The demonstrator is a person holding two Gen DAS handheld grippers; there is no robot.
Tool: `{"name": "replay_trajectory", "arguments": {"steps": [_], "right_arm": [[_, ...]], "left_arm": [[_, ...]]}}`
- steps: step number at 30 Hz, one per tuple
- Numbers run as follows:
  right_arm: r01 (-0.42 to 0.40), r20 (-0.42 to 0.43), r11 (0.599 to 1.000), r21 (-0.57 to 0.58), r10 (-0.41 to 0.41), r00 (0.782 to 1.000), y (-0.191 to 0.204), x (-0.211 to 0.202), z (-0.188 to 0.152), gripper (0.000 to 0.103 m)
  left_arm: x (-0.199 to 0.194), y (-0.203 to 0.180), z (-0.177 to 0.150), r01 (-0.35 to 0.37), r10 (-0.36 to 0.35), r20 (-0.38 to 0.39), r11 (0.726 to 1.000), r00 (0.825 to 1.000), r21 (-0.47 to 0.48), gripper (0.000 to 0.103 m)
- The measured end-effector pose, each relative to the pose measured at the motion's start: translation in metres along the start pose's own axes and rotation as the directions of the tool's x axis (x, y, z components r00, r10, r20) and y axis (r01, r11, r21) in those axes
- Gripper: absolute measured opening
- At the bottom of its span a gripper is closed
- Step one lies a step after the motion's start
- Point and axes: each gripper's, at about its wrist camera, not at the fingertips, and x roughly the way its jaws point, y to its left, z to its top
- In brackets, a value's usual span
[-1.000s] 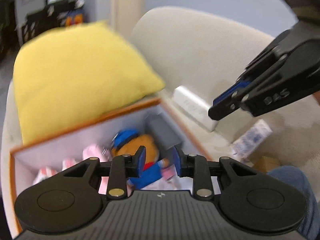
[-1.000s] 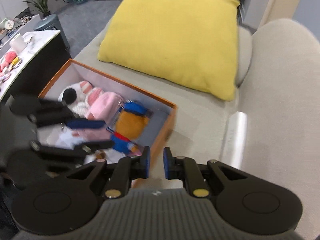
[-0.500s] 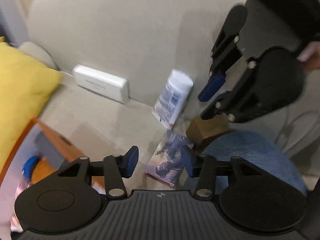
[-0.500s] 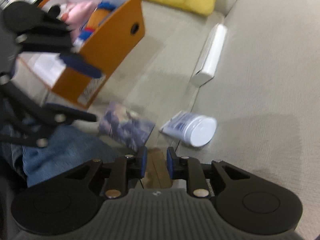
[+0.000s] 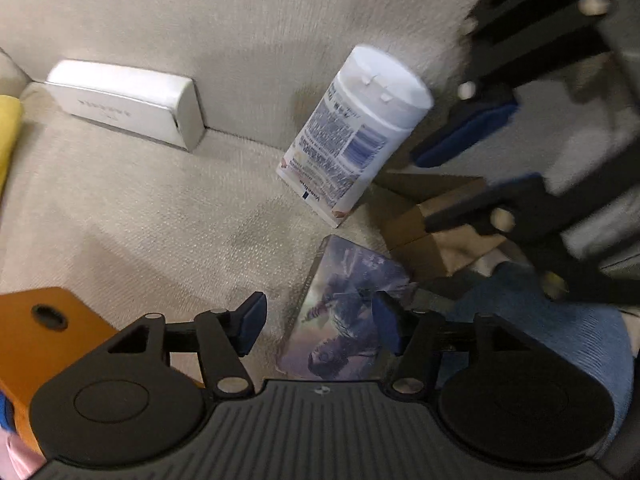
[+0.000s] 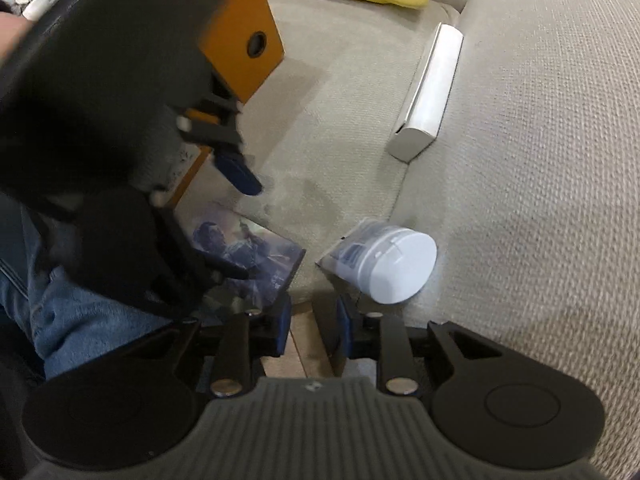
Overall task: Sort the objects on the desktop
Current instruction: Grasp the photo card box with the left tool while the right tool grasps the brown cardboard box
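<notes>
— Where do the grippers stand?
— The left gripper [image 5: 316, 326], jaws just opening wide, straddles the picture card [image 5: 344, 316] lying on the sofa [image 5: 160, 208]. The right gripper [image 6: 312, 328], narrowly parted, flanks the brown cardboard box [image 6: 308, 344].
— And nearby?
— The white tub [image 5: 352, 128] lies beside the card; the orange box [image 6: 244, 56] stands apart.

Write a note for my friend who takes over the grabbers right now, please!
Left gripper: open, jaws just widened, hanging over the picture card on the sofa, not gripping it.
Right gripper: partly open, jaws astride the small brown box; I cannot tell if the pads press on it.
White bottle lies on its side by the backrest; white case lies in the seat crease.
Orange bin already holds some toys.
Left: card, brown box, bottle and case are not yet in the bin.
</notes>
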Motion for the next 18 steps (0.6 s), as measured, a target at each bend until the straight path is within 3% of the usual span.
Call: {"name": "replay_trajectory", "arguments": {"steps": [2, 5, 8, 11, 13, 15, 18], "right_arm": [[0.012, 0.005, 1.000, 0.001, -0.012, 1.000, 0.002, -0.002, 0.001, 0.027], [0.017, 0.010, 1.000, 0.003, -0.017, 1.000, 0.003, -0.002, 0.002, 0.027], [0.027, 0.010, 1.000, -0.007, -0.027, 1.000, 0.005, -0.001, 0.002, 0.027], [0.028, 0.010, 1.000, -0.012, -0.027, 1.000, 0.007, -0.001, 0.002, 0.027], [0.029, 0.010, 0.999, -0.015, -0.028, 1.000, 0.007, -0.001, 0.002, 0.027], [0.030, 0.010, 0.999, -0.018, -0.030, 1.000, 0.009, -0.001, 0.002, 0.027], [0.026, 0.005, 0.999, -0.019, -0.026, 1.000, 0.010, -0.003, 0.002, 0.027]], "left_arm": [[0.010, 0.001, 0.003, 0.009, -0.008, -0.040, 1.000, 0.999, 0.018, 0.075], [0.016, 0.007, 0.004, 0.083, -0.083, -0.059, 0.997, 0.995, 0.001, 0.077], [0.029, 0.014, 0.002, 0.146, -0.149, -0.076, 0.989, 0.986, -0.034, 0.091], [0.036, 0.012, -0.002, 0.149, -0.151, -0.077, 0.988, 0.986, -0.031, 0.094], [0.035, 0.010, -0.005, 0.135, -0.137, -0.074, 0.990, 0.988, -0.034, 0.093], [0.032, 0.008, -0.010, 0.144, -0.147, -0.062, 0.988, 0.987, -0.053, 0.080], [0.026, 0.004, -0.021, 0.110, -0.113, -0.032, 0.990, 0.993, -0.088, 0.074]]}}
